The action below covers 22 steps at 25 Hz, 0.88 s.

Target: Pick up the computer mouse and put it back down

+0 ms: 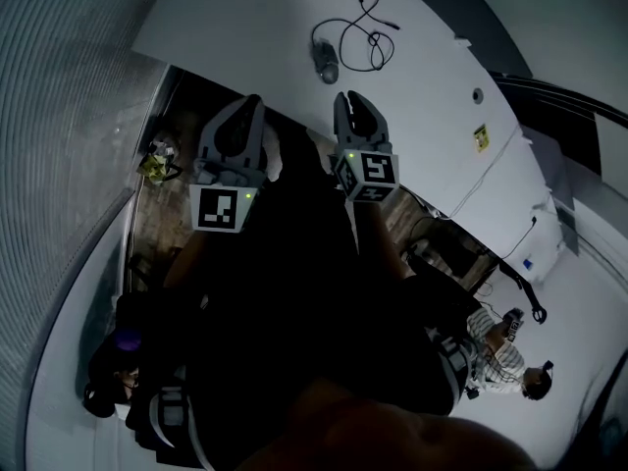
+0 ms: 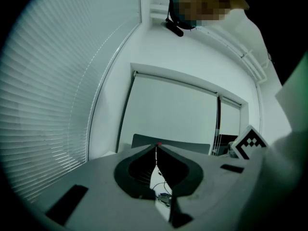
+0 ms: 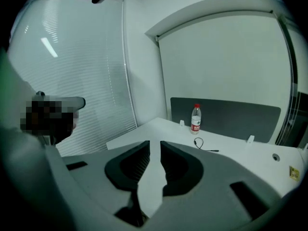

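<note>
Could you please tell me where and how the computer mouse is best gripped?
I'd grip the computer mouse across its long sides, mid-body, from above: it lies flat on the table, narrowest that way, with its cable coiled to its right.

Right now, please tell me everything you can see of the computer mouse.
The computer mouse is small, oval and dark grey, apparently plastic. It lies flat on the white table. Its thin black cable runs off in loose loops beside it. Nothing else touches it.

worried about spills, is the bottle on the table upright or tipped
Upright: the bottle stands on the table, red cap uppermost.
</note>
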Each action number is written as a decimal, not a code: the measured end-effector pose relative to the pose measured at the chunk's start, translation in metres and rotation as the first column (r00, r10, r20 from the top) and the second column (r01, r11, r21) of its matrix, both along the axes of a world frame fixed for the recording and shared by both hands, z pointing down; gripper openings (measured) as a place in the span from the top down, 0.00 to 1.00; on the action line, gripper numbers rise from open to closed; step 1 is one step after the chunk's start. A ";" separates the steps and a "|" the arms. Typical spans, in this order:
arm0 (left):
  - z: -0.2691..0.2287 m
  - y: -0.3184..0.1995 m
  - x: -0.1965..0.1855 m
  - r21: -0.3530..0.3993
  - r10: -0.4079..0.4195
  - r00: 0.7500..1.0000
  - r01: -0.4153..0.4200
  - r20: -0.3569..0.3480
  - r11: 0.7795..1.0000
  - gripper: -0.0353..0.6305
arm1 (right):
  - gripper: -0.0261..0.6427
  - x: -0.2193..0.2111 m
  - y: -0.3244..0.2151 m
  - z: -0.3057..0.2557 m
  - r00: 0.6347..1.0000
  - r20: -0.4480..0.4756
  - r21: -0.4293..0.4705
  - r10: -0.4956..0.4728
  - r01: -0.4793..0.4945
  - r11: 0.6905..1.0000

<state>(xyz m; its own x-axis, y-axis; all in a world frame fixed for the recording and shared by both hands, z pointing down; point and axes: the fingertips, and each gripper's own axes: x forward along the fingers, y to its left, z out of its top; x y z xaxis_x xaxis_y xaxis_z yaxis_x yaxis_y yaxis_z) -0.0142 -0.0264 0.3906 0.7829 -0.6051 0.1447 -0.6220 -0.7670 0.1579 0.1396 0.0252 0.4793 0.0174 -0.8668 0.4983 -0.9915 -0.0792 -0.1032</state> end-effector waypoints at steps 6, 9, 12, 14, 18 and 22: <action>0.000 -0.011 0.017 -0.005 -0.090 0.996 0.090 -0.008 0.996 0.94 | 0.80 0.017 -0.026 0.022 0.996 -0.005 -0.056 -0.090 0.090 0.994; 0.003 -0.016 0.026 -0.015 -0.130 0.992 0.130 0.000 0.991 0.94 | 0.77 0.024 -0.034 0.047 0.991 0.004 -0.123 -0.134 0.134 0.983; 0.009 -0.022 0.033 -0.020 -0.163 0.987 0.163 0.013 0.986 0.94 | 0.73 0.030 -0.039 0.069 0.986 0.018 -0.173 -0.166 0.167 0.971; 0.013 -0.027 0.038 -0.021 -0.178 0.984 0.179 0.021 0.984 0.94 | 0.70 0.032 -0.046 0.078 0.983 0.023 -0.189 -0.181 0.182 0.965; 0.017 -0.030 0.045 -0.024 -0.200 0.979 0.201 0.030 0.979 0.94 | 0.65 0.036 -0.053 0.097 0.980 0.034 -0.233 -0.198 0.200 0.952; 0.020 -0.033 0.049 -0.037 -0.221 0.975 0.222 0.037 0.974 0.94 | 0.62 0.040 -0.059 0.118 0.976 0.051 -0.264 -0.212 0.218 0.940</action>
